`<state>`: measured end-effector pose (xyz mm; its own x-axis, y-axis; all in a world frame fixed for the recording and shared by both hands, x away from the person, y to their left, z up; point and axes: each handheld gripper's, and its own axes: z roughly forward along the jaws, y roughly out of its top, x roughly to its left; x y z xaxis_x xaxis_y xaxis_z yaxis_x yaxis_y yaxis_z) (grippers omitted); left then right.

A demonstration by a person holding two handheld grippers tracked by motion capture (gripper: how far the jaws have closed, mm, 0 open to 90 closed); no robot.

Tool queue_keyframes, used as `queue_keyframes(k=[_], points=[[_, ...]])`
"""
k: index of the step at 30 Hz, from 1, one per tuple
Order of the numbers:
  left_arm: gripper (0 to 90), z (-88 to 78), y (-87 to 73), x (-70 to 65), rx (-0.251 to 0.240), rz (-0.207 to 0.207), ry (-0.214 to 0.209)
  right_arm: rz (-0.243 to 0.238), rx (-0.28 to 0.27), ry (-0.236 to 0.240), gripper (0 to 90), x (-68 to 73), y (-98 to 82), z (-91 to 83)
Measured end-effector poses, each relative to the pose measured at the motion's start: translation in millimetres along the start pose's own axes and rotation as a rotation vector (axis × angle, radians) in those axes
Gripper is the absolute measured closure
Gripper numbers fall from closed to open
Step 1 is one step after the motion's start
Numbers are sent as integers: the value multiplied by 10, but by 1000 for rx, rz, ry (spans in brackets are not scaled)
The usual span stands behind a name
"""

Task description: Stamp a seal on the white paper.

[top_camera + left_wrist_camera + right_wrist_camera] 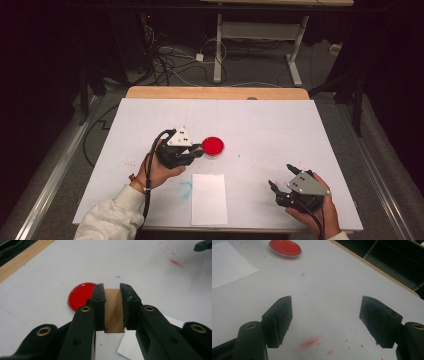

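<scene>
So the left hand-held gripper (112,293) is clenching a small wooden block (114,310) between its jaws, hovering right beside the shallow round dish (80,296) of red paint (213,145) sitting mid-table. Looks to me like a stamp about to get inked (just my guess, nobody's said what the job is).

What's worrying me: the block is sitting pretty far back between the pads, and if it's dipping at a tilt, the dish is light enough to be skidding or tipping, and that red is going all over the white-covered table (280,125). There are already red specks and a blue smear on it, so mess is clearly happening here. Too much paint and it's dripping on the way to the white sheet of paper (208,198) lying near the front edge.

The right hand-held gripper (325,321) is hanging with its jaws spread wide, holding nothing, well off to the side over some red smudges.

Dish is holding just the red paint, looking fairly full and flat.
</scene>
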<state>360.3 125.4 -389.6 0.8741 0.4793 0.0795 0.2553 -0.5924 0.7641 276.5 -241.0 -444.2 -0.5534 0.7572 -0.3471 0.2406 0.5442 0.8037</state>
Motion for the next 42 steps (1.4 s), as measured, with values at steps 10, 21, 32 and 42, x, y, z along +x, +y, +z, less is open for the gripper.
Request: queue_keyframes(k=[10,21,32,42], points=[[738,-63,-73,-251,10,36,-34,-14,-18,8,268,42,39,13],[738,4,-187,-498,54,65,-100,-8,-30,2,260,35,45,-6],[738,184,-250,-646,118,94,-153,-17,-21,3,260,46,43,4],[738,358,-328,-647,168,92,-153,-19,-16,5,261,48,38,9]])
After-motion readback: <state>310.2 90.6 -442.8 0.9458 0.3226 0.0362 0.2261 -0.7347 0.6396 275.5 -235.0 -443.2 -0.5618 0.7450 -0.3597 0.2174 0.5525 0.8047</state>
